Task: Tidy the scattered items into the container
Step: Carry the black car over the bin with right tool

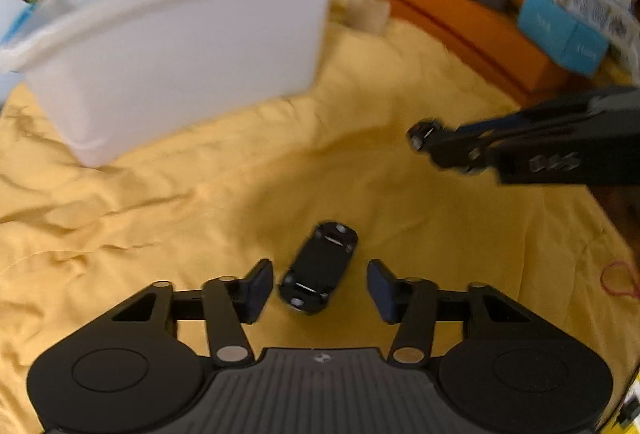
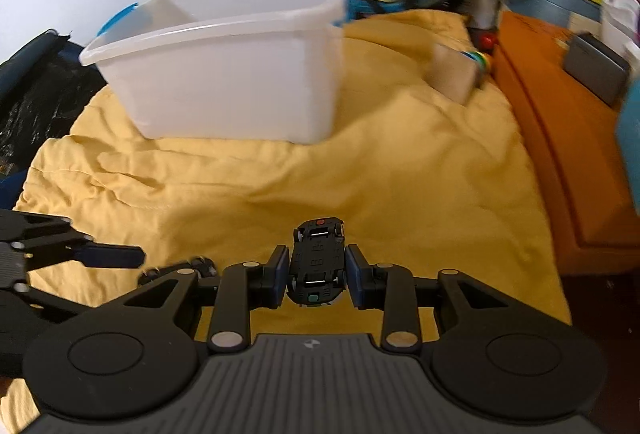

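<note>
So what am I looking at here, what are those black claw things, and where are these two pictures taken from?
Those are two hand-held grippers, each with a camera looking along its own fingers. One picture is from the left gripper, the other from the right gripper. Below them a yellow blanket carries a white tub. The right gripper is shut on a black toy car, held underside up. The left one is open, with a second toy car lying upside down on the blanket between its fingers, not yet gripped.
</note>
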`<control>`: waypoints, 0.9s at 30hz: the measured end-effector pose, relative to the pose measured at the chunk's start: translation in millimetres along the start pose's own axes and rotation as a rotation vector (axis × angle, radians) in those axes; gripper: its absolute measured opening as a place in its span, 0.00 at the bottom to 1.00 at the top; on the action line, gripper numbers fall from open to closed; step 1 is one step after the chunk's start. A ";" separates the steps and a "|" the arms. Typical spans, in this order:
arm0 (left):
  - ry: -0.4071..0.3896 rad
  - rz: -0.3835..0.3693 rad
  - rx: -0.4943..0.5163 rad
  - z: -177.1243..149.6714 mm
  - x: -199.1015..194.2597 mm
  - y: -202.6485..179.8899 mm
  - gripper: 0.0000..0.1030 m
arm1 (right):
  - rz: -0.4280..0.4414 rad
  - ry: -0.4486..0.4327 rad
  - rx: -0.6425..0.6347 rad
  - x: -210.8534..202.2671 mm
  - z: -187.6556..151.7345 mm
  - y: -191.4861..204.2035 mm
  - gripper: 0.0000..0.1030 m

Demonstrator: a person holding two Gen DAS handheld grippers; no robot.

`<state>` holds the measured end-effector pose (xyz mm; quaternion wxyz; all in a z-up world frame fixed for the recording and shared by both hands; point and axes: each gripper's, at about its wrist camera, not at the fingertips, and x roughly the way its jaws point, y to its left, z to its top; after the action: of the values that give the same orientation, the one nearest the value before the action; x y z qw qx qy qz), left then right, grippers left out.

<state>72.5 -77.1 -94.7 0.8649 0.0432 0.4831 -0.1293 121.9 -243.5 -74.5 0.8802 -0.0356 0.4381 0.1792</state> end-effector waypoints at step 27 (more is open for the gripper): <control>-0.235 0.155 -0.149 108.7 -142.5 106.6 0.32 | 0.157 -0.271 -0.108 -64.7 121.2 54.9 0.33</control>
<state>119.2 29.7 78.2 0.9237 0.0007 0.3820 -0.0300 159.1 -184.1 55.8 0.9113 -0.0241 0.3066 0.2739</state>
